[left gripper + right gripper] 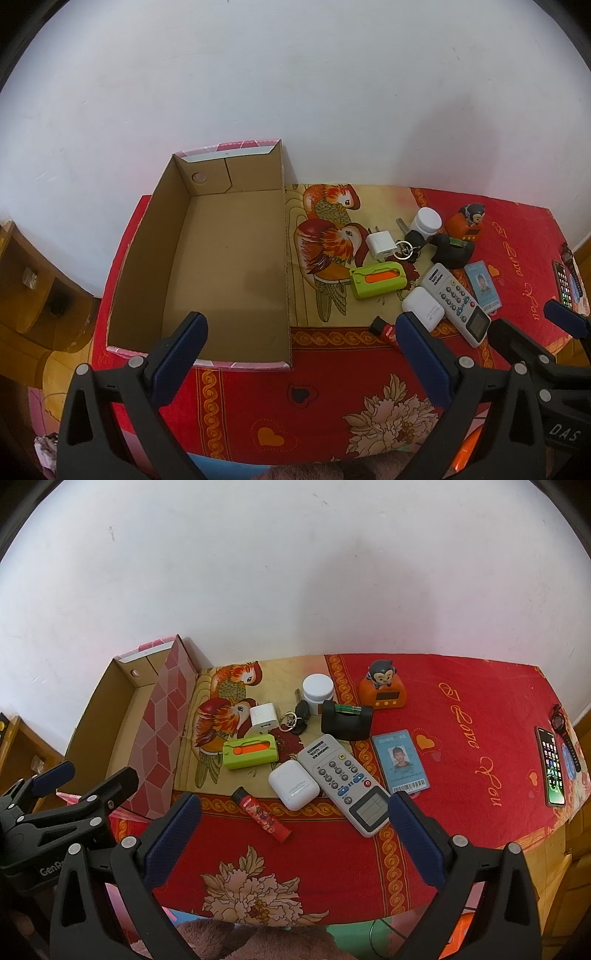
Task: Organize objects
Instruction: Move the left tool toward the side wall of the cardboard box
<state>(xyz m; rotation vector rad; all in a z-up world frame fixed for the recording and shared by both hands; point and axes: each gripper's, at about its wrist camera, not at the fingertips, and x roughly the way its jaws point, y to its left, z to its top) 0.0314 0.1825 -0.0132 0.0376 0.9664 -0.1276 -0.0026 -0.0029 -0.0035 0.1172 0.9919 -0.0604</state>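
An empty cardboard box (221,266) with pink outer sides stands on the left of the table; it also shows in the right wrist view (162,731). Right of it lies a cluster: green-and-orange case (250,757), white earbud case (293,784), white remote (343,782), red lighter (262,814), white charger (264,716), keys (297,720), white jar (317,688), black holder (345,720), ID card (400,760), orange monkey clock (382,686). My left gripper (301,328) is open over the box's near wall. My right gripper (295,808) is open above the lighter and remote.
A phone (552,768) and a wristwatch (559,720) lie at the table's right edge. The red patterned cloth (461,720) covers the table, which stands against a white wall. Wooden furniture (33,280) stands to the left.
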